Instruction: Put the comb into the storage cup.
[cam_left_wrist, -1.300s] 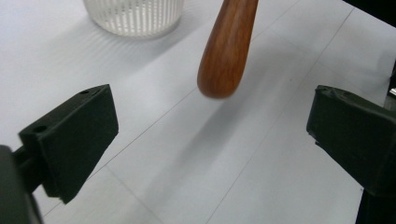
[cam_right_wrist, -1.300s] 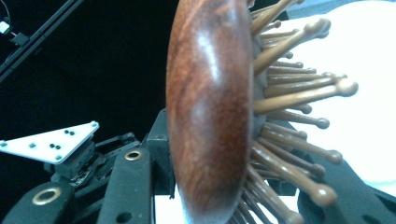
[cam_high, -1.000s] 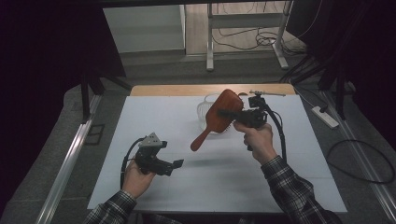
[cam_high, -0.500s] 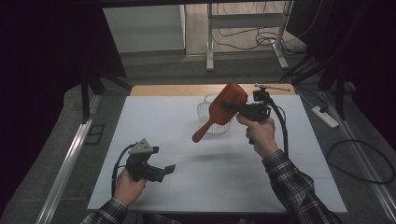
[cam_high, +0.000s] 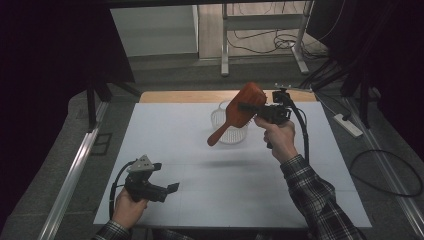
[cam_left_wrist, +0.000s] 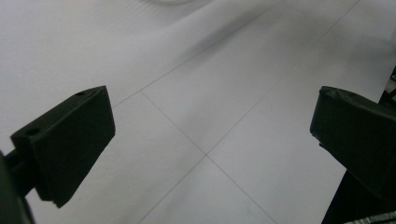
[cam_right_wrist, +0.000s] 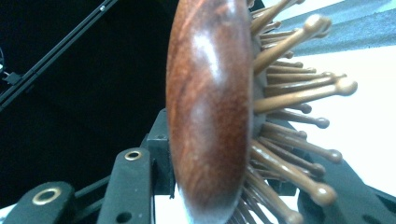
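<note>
A red-brown wooden hairbrush (cam_high: 241, 111) hangs tilted in the air, handle pointing down and left. My right gripper (cam_high: 250, 106) is shut on its head, over the far middle of the white table (cam_high: 175, 130). Below the brush stands a white ribbed basket (cam_high: 231, 132). In the right gripper view the brush back (cam_right_wrist: 210, 107) stands edge-on between the jaws of my right gripper (cam_right_wrist: 233, 196), with its wooden pins sticking out to the right. My left gripper (cam_high: 171, 189) is held low at the table's front left, open and with nothing in it. Between the wide-apart jaws of my left gripper (cam_left_wrist: 210, 140) lies bare tabletop.
A wooden strip (cam_high: 190, 96) runs along the table's far edge. A metal rail (cam_high: 70, 175) lies on the floor to the left. A power strip (cam_high: 350, 125) and cables lie on the floor to the right. A white frame (cam_high: 260, 30) stands behind the table.
My left gripper has drawn back towards the table's front edge and a little to the left. The right gripper keeps the brush in about the same place over the basket.
</note>
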